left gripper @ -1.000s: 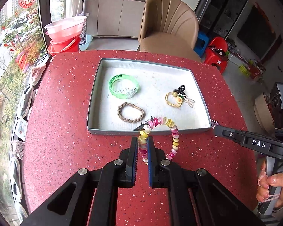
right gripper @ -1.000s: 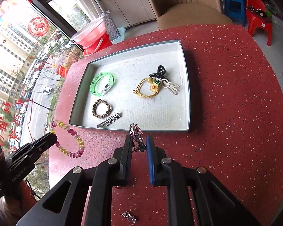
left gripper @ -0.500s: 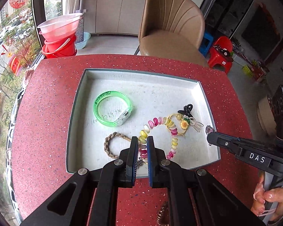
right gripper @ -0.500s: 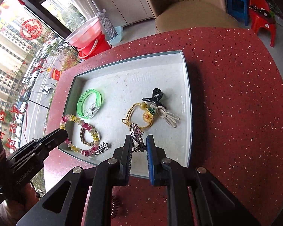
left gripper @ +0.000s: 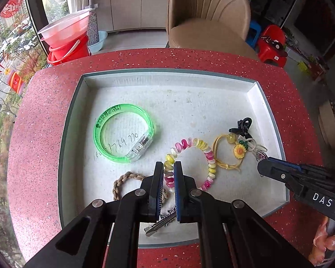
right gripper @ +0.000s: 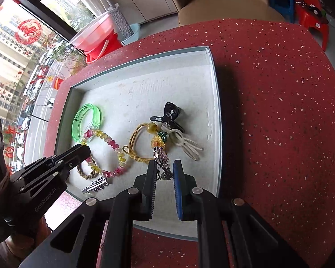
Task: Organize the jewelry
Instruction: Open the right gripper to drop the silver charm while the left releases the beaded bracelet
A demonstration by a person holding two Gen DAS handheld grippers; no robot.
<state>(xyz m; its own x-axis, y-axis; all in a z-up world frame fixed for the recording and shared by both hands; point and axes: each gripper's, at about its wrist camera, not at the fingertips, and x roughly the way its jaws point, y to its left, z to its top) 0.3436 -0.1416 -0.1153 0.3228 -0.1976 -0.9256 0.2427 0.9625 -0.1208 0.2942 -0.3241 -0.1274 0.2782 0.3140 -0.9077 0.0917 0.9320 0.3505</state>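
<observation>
My left gripper [left gripper: 168, 174] pinched the pink-and-yellow bead bracelet [left gripper: 195, 144] over the grey tray [left gripper: 69, 134]; my right gripper [right gripper: 164, 174] clamped a small metal charm [right gripper: 160, 159] beside the yellow hair tie [right gripper: 140, 143] on the red table [right gripper: 279, 111].

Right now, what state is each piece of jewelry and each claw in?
Left claw: shut on the beaded bracelet.
Beaded bracelet: held over the tray.
Right claw: shut on the small metal charm.
Small metal charm: held over the tray.
Green bangle: lying flat in the tray.
Braided bracelet: lying flat.
Yellow sunflower hair tie: lying flat.
Tray: open, on the table.
</observation>
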